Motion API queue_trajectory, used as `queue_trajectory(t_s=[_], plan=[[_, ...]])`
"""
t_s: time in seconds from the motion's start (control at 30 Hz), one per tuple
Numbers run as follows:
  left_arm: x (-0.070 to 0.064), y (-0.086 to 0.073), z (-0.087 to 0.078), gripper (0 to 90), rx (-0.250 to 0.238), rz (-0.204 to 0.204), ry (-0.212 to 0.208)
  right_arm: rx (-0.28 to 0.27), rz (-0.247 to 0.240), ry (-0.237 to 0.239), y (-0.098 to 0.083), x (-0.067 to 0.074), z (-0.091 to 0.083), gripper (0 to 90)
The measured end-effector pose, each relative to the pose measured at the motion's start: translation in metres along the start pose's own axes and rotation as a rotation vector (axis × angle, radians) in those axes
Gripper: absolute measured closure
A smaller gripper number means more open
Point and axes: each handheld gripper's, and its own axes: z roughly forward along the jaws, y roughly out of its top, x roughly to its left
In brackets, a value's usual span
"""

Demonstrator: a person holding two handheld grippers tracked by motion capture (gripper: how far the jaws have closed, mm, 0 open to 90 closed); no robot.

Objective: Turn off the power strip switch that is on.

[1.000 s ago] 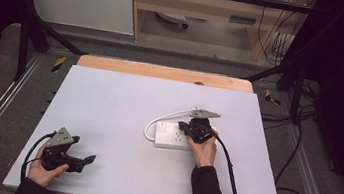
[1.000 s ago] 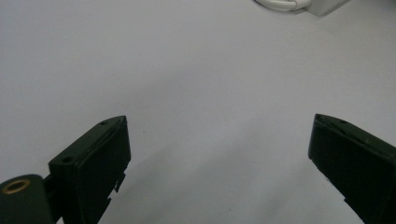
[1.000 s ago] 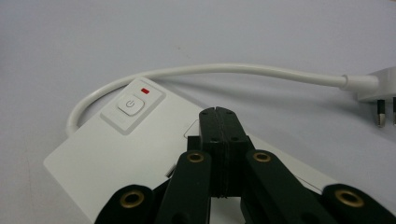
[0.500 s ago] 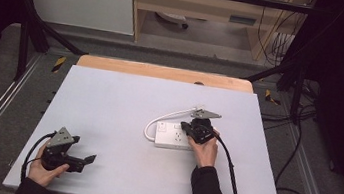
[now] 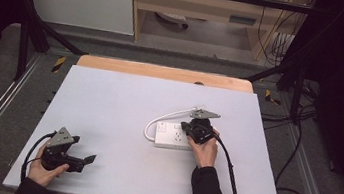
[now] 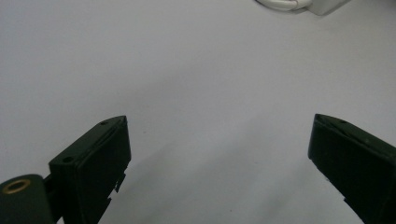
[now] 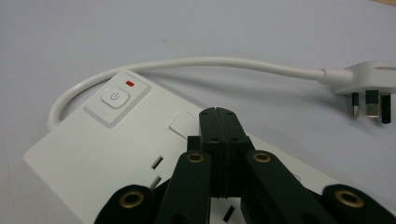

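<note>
Apparently the right hand-held gripper, jaws pressed together, hovers over the power strip; next, press its switch. Left hand-held gripper rests spread.

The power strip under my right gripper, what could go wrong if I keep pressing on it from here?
The right gripper, jaws shut, sits on the power strip near a small square button, off from the power switch; it may press the wrong one. The strip lies loose on the table while the left gripper waits open and apart, so it may slide. The plug lies unplugged beside it.
</note>
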Motion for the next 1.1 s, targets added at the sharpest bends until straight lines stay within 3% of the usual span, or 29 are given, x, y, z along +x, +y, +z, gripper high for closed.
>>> queue_trajectory(t_s=[0.33,0.47,0.73,0.97,1.1], plan=[[0.0,0.0,0.0,5.7,0.002,0.001,0.001,-0.006,-0.011,0.005,0.006,0.002,-0.017,89.9],[0.0,0.0,0.0,5.7,0.001,0.0,0.002,0.0,-0.005,0.004,0.008,0.0,-0.026,82.9],[0.0,0.0,0.0,5.7,0.003,0.001,0.002,-0.001,0.007,-0.003,0.011,-0.003,-0.044,63.1],[0.0,0.0,0.0,5.7,0.004,0.001,0.003,0.011,0.031,-0.014,0.012,-0.007,-0.056,32.0],[0.0,0.0,0.0,5.7,0.004,0.002,0.003,0.004,0.031,-0.019,0.009,-0.009,-0.065,21.7]])
